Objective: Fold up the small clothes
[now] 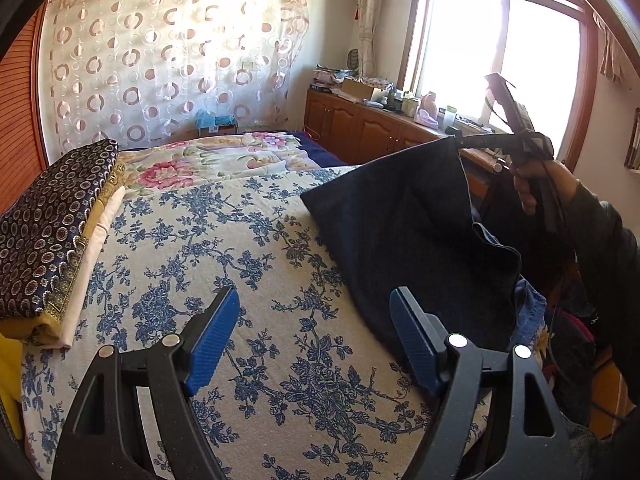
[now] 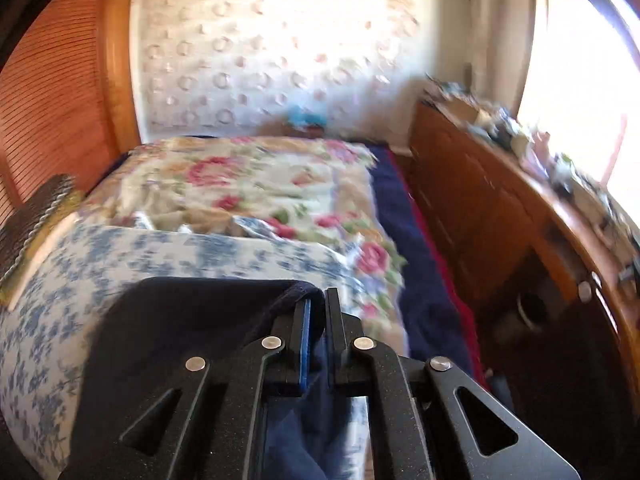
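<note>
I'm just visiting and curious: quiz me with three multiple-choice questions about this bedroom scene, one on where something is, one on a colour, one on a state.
1. Where is the stack of folded patterned fabrics?
A. on the bed's left side
B. on the wooden cabinet
C. on the floor

2. What colour is the lifted cloth?
A. red
B. dark navy
C. yellow

3. How is the left hand-held gripper?
A. clamped on cloth
B. open, holding nothing
C. out of sight

Answers: 1 A, it lies beside the blue floral bedspread. 2 B, navy cloth hangs from the right hand-held gripper. 3 B, its blue pads stand apart over bedspread.
</note>
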`<state>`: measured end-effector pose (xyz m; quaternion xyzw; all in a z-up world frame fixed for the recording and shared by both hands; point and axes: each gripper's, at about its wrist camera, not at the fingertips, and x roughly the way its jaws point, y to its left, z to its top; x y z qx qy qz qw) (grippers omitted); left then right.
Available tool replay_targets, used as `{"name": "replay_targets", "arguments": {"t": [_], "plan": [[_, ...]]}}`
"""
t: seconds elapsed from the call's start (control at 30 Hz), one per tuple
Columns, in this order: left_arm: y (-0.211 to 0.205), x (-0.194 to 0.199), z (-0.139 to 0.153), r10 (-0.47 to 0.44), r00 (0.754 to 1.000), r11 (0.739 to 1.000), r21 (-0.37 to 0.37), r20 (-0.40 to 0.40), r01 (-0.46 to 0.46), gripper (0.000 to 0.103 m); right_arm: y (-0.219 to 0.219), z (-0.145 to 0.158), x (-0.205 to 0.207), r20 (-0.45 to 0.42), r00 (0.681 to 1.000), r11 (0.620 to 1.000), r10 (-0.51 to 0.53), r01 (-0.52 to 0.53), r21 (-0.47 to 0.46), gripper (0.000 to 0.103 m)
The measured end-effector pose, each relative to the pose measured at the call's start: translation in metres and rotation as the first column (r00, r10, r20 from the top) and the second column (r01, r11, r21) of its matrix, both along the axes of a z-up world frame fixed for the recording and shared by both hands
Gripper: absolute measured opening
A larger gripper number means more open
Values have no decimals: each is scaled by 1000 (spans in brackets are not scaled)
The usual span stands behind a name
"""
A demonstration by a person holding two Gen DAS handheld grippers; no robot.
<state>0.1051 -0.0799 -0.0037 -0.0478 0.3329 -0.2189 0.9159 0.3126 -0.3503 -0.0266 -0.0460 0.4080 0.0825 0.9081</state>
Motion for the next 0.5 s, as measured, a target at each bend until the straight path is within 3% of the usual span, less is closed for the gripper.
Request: {"name": "replay_targets", "arguments": {"t": [0.03,0.2,0.27,0.5], "plan": [[-1,0,-1,-3,1000,1000,1,-1,3,79,-4,-3,3,-8,1000,1000,-16,16,-3,36],[-9,3,-4,-19,1000,1000,5,-15,20,79,5,-5,-20,4,1000,1000,5,-5,-22,53],[-14,3,-5,-25,1000,1000,7,-18,25,79,5,-6,-41,9,1000,999,20,-20,-36,54],[-27,2,-9,-51,998,998,19,-30,51,79,25,1,-112,11,986,984,168,-168,58,54]]}}
